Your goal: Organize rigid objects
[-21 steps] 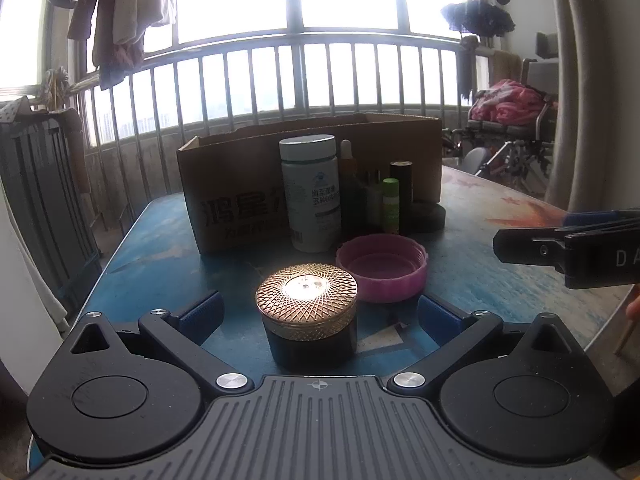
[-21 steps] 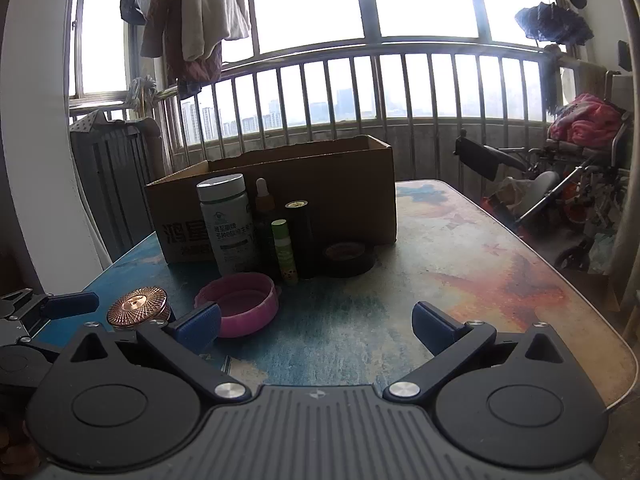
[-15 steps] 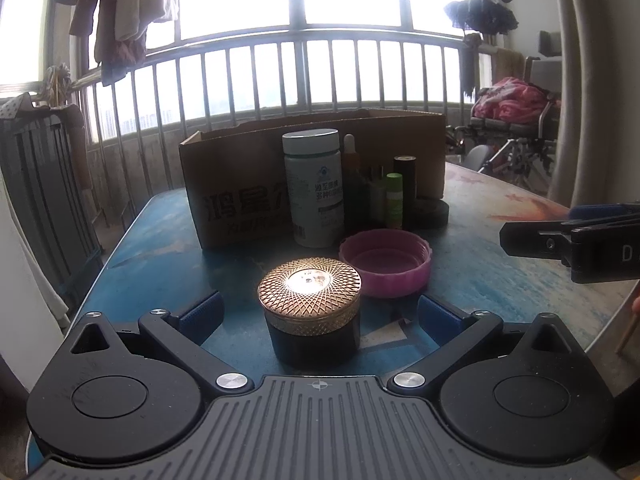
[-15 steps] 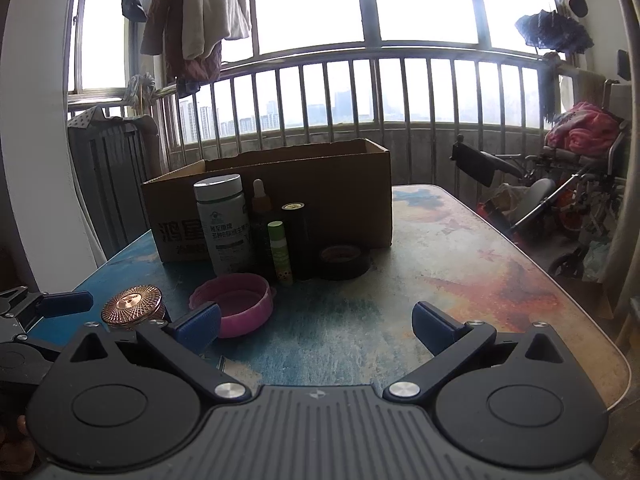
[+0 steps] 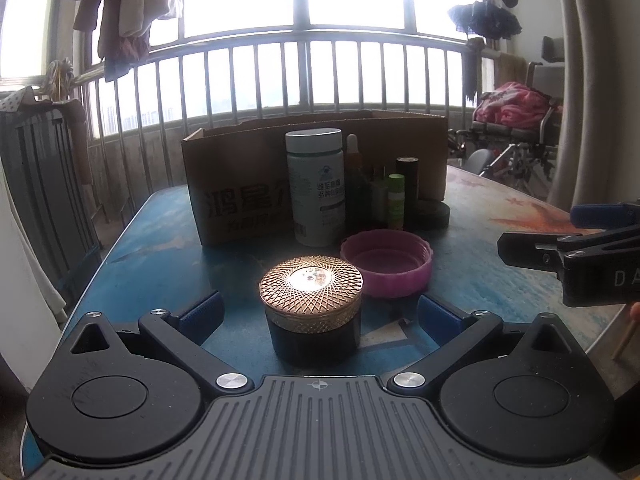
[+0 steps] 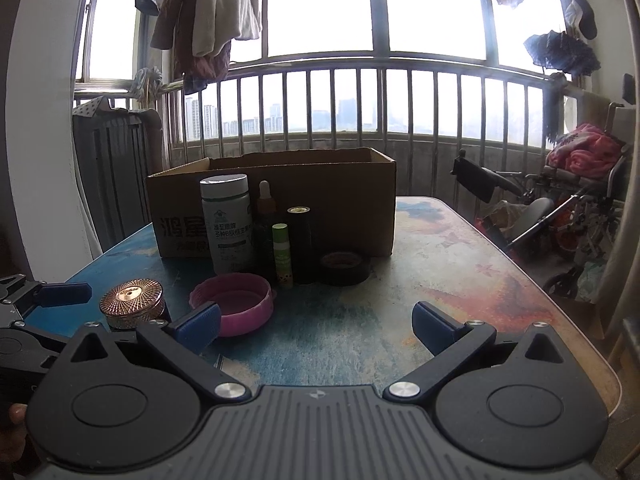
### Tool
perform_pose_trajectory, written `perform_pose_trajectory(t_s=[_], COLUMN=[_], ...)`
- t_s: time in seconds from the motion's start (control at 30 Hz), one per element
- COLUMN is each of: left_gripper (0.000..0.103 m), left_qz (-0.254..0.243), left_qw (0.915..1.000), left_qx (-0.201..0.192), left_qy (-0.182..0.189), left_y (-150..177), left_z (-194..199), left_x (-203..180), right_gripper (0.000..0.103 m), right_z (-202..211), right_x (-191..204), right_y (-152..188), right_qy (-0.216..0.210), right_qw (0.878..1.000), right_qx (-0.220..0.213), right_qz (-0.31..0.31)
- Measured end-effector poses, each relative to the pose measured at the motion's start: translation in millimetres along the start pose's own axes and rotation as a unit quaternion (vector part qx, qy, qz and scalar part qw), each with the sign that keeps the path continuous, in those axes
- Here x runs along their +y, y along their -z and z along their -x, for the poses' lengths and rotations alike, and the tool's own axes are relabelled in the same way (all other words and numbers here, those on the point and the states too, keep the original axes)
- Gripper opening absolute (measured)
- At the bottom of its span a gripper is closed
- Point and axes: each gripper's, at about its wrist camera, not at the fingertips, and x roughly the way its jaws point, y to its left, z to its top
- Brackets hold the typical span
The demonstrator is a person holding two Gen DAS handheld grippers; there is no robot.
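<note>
A dark jar with a gold lattice lid (image 5: 311,286) stands upright nearest the front of the counter (image 5: 152,264), with a pink lid (image 5: 387,262) lying open side up just beside it. Behind them, a tall white bottle (image 5: 316,188), a dropper bottle (image 6: 265,216), a slim green tube (image 6: 282,254), a black cylinder (image 6: 301,240) and a black tape roll (image 6: 344,268) stand close together before an open cardboard box (image 6: 340,192).

We are on an enclosed home balcony: a grey metal railing (image 6: 360,92) under tall windows, jackets drying on hangers (image 6: 208,16), a folded wheelchair heaped with pink blankets (image 6: 576,184), city towers beyond.
</note>
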Motion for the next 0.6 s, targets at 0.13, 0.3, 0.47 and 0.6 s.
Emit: perform_pose_trajectory(t_s=[0.13,0.3,0.47,0.6], left_gripper=[0.103,0.103,0.103,0.103], left_qz=[0.000,0.000,-0.002,-0.005], left_qw=[1.0000,1.0000,1.0000,1.0000], left_qx=[-0.001,-0.005,-0.007,-0.008], left_qy=[0.003,0.004,0.006,0.004], left_y=[-0.3,-0.2,-0.4,-0.4], left_z=[1.7,3.8,4.5,4.8], left_x=[0.1,0.5,-0.4,-0.6], right_gripper=[0.103,0.103,0.103,0.103], right_z=[-2.1,-3.1,-4.3,-5.9], right_x=[1.9,-3.0,-5.7,-6.7], right_y=[0.8,-0.6,-1.2,-1.3], right_qy=[0.007,-0.005,-0.002,-0.004], right_qw=[1.000,1.000,1.000,1.000], right_qx=[0.002,0.004,0.003,0.009], right_qz=[0.006,-0.013,-0.023,-0.030])
